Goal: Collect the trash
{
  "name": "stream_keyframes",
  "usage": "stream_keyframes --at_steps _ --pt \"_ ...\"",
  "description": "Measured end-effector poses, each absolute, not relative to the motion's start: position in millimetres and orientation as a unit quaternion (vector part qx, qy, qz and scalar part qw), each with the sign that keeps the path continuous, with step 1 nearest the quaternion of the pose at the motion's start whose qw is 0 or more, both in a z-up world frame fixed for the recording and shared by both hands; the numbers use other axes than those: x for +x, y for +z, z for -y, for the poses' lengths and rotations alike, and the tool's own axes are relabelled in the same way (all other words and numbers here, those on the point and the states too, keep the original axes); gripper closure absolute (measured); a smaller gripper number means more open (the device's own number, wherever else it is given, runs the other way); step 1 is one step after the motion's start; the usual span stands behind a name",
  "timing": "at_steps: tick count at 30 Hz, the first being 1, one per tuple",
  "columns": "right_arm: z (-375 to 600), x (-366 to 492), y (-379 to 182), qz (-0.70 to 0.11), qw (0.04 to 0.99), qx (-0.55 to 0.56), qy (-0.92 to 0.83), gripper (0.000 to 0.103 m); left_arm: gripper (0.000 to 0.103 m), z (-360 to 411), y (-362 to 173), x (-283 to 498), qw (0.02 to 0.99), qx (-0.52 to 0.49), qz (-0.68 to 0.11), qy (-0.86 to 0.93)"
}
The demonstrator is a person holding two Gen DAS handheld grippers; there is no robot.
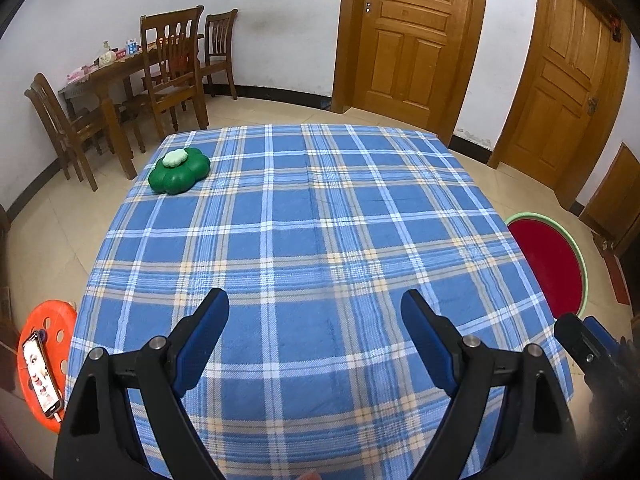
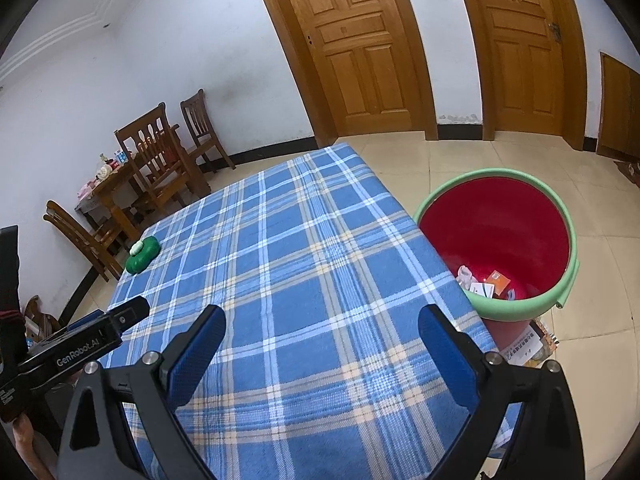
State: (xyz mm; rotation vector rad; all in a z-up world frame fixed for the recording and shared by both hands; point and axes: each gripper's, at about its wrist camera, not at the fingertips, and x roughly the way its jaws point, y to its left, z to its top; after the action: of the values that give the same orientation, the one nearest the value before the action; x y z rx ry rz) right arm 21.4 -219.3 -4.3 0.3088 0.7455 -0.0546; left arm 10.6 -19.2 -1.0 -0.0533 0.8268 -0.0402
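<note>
We hold both grippers low over a table (image 1: 320, 208) covered in blue plaid cloth, the left gripper (image 1: 316, 300) and the right gripper (image 2: 322, 316) each with fingers spread wide and nothing between them. The trash, small wrappers and bits of packaging (image 2: 486, 284), lies at the bottom of a red bucket (image 2: 496, 220) with a green rim, standing on the floor just beside the table's right edge. A green flower-shaped object (image 1: 179, 174) sits near the table's far left corner. An orange stool (image 1: 46, 364) at the left carries a phone (image 1: 41, 374).
</note>
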Motion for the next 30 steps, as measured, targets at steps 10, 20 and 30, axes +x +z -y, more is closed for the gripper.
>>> stream_keyframes --at_steps 10,20,30 --pt "220.0 19.8 -4.4 -0.361 0.920 0.150 -0.030 0.004 0.016 23.1 -4.4 11.7 0.913 -0.024 -0.407 -0.027" --pt "224.1 19.0 -3.4 -0.363 0.918 0.154 -0.033 0.004 0.016 29.3 -6.0 11.4 0.912 -0.021 -0.408 -0.041" --pt "226.3 17.3 -3.3 -0.365 0.917 0.155 -0.037 0.004 0.016 31.1 -7.7 11.6 0.911 -0.020 -0.409 -0.045"
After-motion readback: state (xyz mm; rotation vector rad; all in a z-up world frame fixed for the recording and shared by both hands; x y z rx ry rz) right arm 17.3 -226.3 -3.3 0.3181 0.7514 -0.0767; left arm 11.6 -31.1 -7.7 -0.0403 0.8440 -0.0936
